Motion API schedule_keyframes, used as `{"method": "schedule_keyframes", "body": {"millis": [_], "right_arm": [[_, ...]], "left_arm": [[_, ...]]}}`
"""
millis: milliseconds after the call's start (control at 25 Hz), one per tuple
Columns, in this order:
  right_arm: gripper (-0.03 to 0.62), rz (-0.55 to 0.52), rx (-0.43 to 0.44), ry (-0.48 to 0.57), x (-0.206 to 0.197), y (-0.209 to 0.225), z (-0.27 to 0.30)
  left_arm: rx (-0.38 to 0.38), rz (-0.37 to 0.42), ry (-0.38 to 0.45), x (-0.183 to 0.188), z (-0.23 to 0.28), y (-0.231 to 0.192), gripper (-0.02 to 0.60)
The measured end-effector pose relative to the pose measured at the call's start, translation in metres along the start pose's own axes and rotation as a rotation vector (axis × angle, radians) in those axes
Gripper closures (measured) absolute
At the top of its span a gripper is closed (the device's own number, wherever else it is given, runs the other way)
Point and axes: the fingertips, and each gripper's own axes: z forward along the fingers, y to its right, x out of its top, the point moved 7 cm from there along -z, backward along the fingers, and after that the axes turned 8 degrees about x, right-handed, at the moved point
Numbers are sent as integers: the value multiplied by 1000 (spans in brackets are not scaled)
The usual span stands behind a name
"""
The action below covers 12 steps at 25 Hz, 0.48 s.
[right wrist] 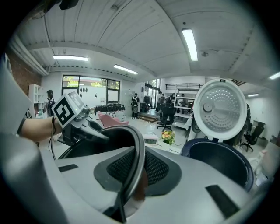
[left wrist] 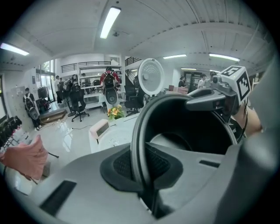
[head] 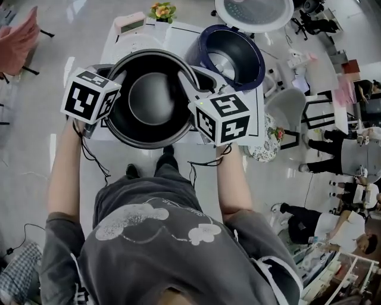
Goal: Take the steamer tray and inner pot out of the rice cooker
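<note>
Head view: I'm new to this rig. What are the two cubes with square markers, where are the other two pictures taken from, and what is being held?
There is no robot here. A person holds a two-jaw gripper in each hand, and the marker cubes are part of those grippers. The head view looks down from a camera on the person's head. The other two pictures come from cameras riding on each gripper, looking along its jaws. The left gripper and right gripper are clamped on opposite sides of the rim of the dark inner pot, over the white table. Behind it stands the open rice cooker, with flowers and a small pink clock nearby.
</note>
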Motion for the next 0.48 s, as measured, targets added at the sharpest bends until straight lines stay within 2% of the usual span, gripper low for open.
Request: {"method": "schedule_keyframes", "body": {"millis": [480], "right_arm": [[511, 62, 16, -140, -68, 0, 36]], "left_arm": [[-47, -44, -132, -57, 44, 7, 557]]}}
